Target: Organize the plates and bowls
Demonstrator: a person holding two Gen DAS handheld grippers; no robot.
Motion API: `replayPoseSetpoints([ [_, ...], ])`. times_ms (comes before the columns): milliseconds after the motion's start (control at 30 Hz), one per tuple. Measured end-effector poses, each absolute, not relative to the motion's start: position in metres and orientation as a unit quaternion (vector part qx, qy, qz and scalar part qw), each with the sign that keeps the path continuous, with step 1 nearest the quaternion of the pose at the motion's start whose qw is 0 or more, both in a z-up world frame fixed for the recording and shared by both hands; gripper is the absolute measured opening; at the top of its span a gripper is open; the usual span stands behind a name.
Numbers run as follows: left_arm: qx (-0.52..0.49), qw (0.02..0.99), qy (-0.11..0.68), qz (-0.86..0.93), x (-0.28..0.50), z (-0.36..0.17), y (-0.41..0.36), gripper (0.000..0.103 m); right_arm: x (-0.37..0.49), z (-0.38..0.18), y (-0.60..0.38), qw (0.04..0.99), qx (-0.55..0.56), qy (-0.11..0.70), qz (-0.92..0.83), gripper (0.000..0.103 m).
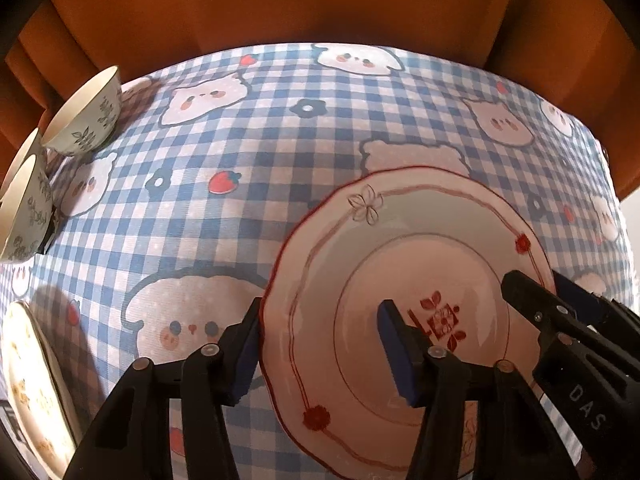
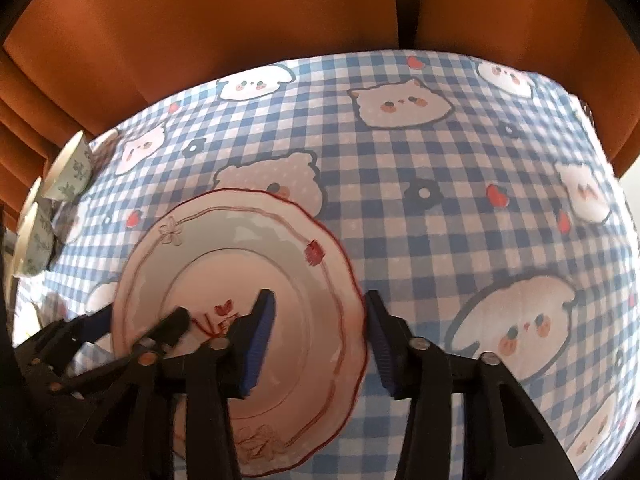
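A: The plate, pale with a wavy red rim and a red design in the middle, sits flat on the checked tablecloth, in the near part of the tabletop and toward its middle. Both grippers straddle it from opposite sides.

B: Is it held?

A: I can't say for sure. The left gripper has one pad just outside the plate's left rim and the other over the inner well. The right gripper mirrors that on the right rim: one pad over the well, one outside the edge. Each has its jaws partly open with the rim between them, and I see no pad clearly pressing on the china.

B: So which step is this?

A: I judge it the start of a two-sided pickup of this plate. The plate appears to lie on the cloth, not lifted.

B: And the rest of the dishes?

A: Two bowls with leaf patterns stand at the far left edge, well apart from the plate. Another plate lies at the near left, partly cut off by the frame. An orange curtain hangs behind the tabletop.

B: What does the next move call for?

A: Closing both grippers firmly on the rim, evenly, then lifting level. The likely target is the other plate at the left, for stacking, though that's my guess. A thin glazed rim could slip if one side bites before the other.
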State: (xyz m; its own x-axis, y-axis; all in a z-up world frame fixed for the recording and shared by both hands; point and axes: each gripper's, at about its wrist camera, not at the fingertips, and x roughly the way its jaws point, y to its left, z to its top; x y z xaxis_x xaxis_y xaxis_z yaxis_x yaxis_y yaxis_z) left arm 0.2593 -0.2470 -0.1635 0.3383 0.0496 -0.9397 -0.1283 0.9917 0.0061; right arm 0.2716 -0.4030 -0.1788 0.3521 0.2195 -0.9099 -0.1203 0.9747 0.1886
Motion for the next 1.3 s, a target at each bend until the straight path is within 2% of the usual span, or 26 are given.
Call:
replayPoseSetpoints([
  [100,-0.024,0.819,0.57,0.061,0.26,-0.165,-0.25,0.057,0.277,-0.184,-0.405,0.818,0.043,0.562,0.112,0.039],
  [467,0.003,0.825,0.561,0.067,0.26,-0.158,-0.261,0.058,0.285,-0.191,-0.401,0.814,0.027,0.572,0.098,0.04],
  [900,0.0,0.842,0.537,0.052,0.231,-0.121,-0.243,0.058,0.256,-0.148,-0.389,0.833,0.019,0.547,0.086,0.04],
  [1300,0.003,0.85,0.526,0.015,0.186,-0.091,-0.189,0.058,0.205,-0.105,-0.332,0.845,0.014,0.531,0.056,0.04],
])
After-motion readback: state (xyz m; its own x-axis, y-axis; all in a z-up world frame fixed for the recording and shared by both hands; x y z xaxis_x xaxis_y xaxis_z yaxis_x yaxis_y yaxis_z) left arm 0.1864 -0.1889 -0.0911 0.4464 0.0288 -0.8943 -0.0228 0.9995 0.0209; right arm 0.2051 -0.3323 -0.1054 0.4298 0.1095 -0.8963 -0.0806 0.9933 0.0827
